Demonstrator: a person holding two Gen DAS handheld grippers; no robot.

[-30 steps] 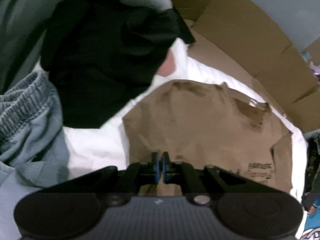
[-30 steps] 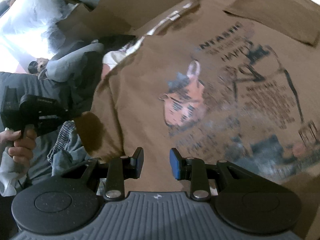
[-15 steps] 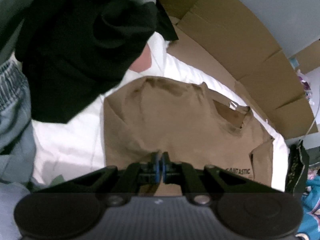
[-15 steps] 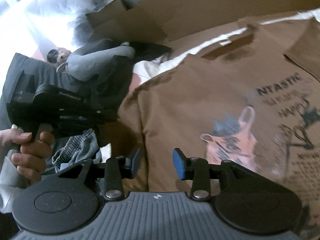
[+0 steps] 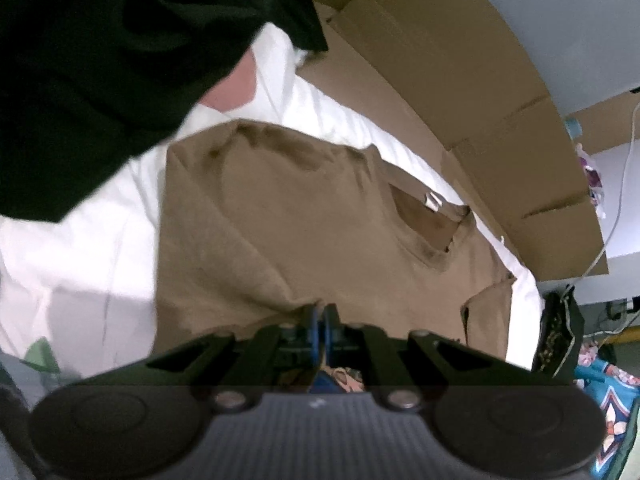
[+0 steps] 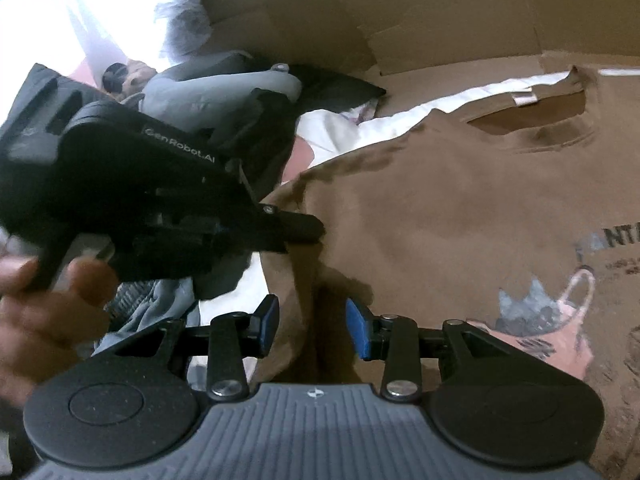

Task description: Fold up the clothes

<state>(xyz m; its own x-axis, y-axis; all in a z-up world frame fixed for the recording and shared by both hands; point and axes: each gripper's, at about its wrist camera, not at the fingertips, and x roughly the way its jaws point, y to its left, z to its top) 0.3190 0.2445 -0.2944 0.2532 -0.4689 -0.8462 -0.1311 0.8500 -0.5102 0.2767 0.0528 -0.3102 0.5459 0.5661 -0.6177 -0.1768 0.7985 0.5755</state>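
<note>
Each gripper has a black body with two big round bumps at the back and a grey ribbed plate between them. In front of the plate, black arms with shiny silver screws lead out to two fingers with blue pads (image 6: 358, 330), seen on the right gripper (image 6: 312, 326) and on the left gripper (image 5: 320, 320). From the right gripper's camera, the left gripper looks like a chunky black box with small pale letters on its side and a thin black snout, and a bare hand (image 6: 44, 316) is at its handle.
</note>
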